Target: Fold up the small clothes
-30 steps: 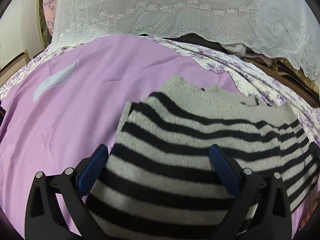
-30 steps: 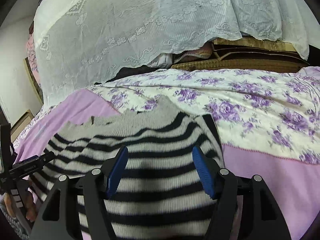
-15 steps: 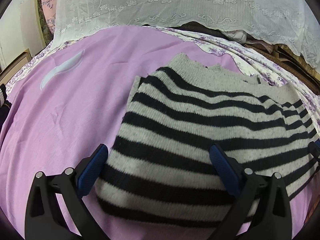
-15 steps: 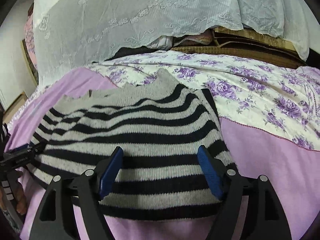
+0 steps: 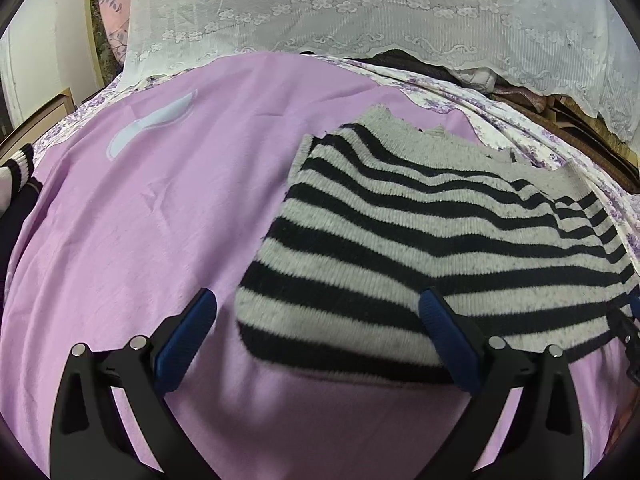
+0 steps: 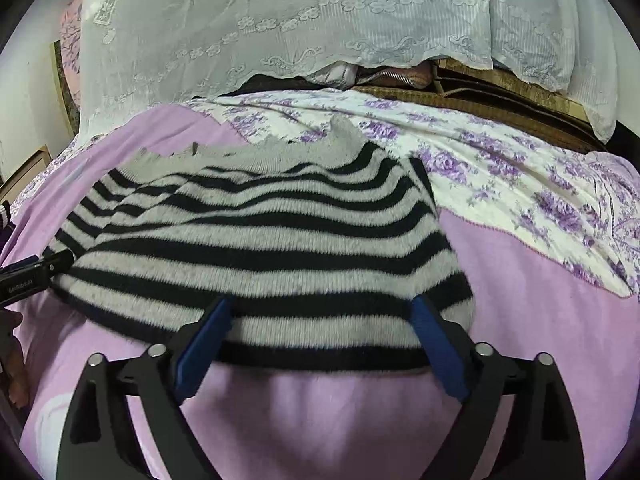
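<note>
Two wrist views, both over the bed. Left wrist view: left gripper [image 5: 316,330] spread wide, blue pads [image 5: 188,332] clear of the fabric, nothing pinched; the striped sweater [image 5: 420,248] lies flat on the pink sheet [image 5: 140,220], its near-left corner sitting between the jaws but not pressed. Far edge of the sweater reaches toward the floral sheet [image 5: 520,120]; lace cover [image 5: 360,12] hangs over the pile at the far side. Some dark clothes with a striped cuff [image 5: 18,168] sit at the far left edge. Right wrist view: right gripper [image 6: 320,340] also spread, its jaws having just been opening, with the sweater's near hem [image 6: 320,356] between the pads but not clamped. Sweater lies folded on the pink sheet, right edge just beside the floral sheet. Left gripper's body pokes in at the left of the sweater. Risk from here, judged: thick knit is springy, so the folded layer could creep back open once let go; a pad snagging the hem on pull-back would drag the near edge and skew the fold; the layers look slightly offset at the far left, so the next fold may come out uneven.
</note>
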### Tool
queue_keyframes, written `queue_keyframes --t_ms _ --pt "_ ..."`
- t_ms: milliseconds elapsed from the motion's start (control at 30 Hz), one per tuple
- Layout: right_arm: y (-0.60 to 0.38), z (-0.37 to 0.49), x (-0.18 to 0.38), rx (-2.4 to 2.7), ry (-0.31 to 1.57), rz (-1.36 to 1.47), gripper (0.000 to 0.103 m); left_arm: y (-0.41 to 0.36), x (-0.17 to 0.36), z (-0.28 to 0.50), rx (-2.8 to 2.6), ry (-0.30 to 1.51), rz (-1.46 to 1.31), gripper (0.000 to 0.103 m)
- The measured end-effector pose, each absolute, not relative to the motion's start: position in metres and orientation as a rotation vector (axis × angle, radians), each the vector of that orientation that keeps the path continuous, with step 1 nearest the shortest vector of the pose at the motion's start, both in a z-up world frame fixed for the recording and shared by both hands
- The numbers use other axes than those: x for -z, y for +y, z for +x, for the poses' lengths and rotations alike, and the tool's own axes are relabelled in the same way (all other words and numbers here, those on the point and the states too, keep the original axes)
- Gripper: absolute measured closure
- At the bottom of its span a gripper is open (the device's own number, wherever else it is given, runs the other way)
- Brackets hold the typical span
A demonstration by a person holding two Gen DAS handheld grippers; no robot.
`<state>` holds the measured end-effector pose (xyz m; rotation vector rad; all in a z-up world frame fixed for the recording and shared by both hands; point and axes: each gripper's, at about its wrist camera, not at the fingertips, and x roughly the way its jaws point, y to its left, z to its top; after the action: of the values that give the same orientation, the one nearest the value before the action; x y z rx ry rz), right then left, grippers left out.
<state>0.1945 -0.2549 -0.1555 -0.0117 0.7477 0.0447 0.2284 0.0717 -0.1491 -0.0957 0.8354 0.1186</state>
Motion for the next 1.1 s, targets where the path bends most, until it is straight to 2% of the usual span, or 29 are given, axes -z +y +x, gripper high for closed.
queue_keyframes --t_ms 333,600,1100 --pt "-0.273 0.176 0.167 -0.079 0.828 0.126 0.005 0.076 0.140 0.193 -0.146 0.783 -0.085 0.004" --pt "-0.297 0.154 0.168 -0.135 0.794 0.310 0.005 0.069 0.132 0.167 -0.148 0.731 -0.055 0.004" --pt "-0.315 0.158 0.169 -0.161 0.768 0.445 0.005 0.031 0.114 0.176 -0.096 0.672 0.077 0.004"
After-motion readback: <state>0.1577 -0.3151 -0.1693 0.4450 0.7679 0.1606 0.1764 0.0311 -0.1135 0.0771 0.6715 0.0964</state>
